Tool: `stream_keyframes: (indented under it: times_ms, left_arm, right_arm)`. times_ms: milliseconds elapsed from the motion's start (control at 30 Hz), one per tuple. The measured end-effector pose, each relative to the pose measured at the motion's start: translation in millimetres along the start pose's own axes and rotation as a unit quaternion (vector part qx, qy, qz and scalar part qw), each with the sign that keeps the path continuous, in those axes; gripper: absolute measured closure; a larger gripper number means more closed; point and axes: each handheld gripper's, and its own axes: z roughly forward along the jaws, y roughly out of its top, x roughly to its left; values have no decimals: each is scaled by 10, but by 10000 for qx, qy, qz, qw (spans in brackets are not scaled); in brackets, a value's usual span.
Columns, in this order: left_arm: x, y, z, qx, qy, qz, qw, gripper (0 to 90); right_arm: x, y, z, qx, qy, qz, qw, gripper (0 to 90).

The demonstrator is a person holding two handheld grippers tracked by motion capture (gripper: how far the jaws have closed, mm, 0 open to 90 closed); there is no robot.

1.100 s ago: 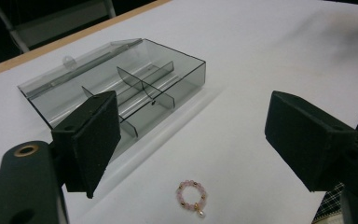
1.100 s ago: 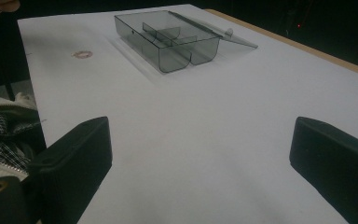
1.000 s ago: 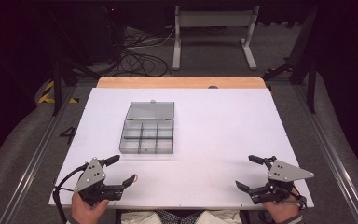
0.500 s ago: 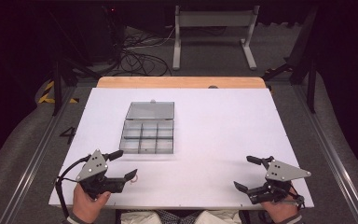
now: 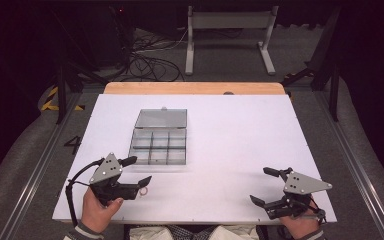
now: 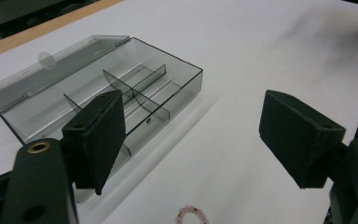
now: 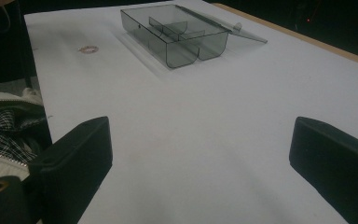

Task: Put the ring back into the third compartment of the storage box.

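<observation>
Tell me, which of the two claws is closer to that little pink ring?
The left claw: the ring lies just beside its tip, while the right claw sits far across the table.

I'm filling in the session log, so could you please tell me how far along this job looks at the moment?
Early stage, by the look of it. Done: the compartment box sits on the white table with its lid open, compartments apparently empty. In hand: nothing yet; the left tongs are open beside the small beaded ring, not gripping it. Left, probably: picking up the ring and placing it in the box. The right tongs wait open.
</observation>
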Motion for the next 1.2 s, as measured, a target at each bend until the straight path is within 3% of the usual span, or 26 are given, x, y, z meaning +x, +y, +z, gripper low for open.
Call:
stream_keyframes:
  times_ms: [300,433,500,633,867,1000,1200]
  left_arm:
    - [72,51,109,185,-85,-145,9997,242]
    - [135,54,181,538,-43,-380,9978,252]
    - [132,50,194,577,-26,-493,9971,256]
    - [149,57,203,691,6,-447,9966,270]
    - [141,73,227,1134,128,-376,9928,385]
    - [131,85,243,1363,43,-289,9902,423]
    - [140,102,277,1774,-37,-438,9832,435]
  right_arm:
    - [-6,-3,1,24,-7,-8,10000,65]
    - [-4,-5,5,15,15,3,10000,66]
    - [-8,-6,6,27,16,6,10000,66]
    - [-9,-8,10,18,27,20,10000,67]
    - [-6,-9,19,35,32,35,10000,69]
    - [1,-7,29,40,51,36,10000,71]
    - [2,-8,34,50,65,35,10000,74]
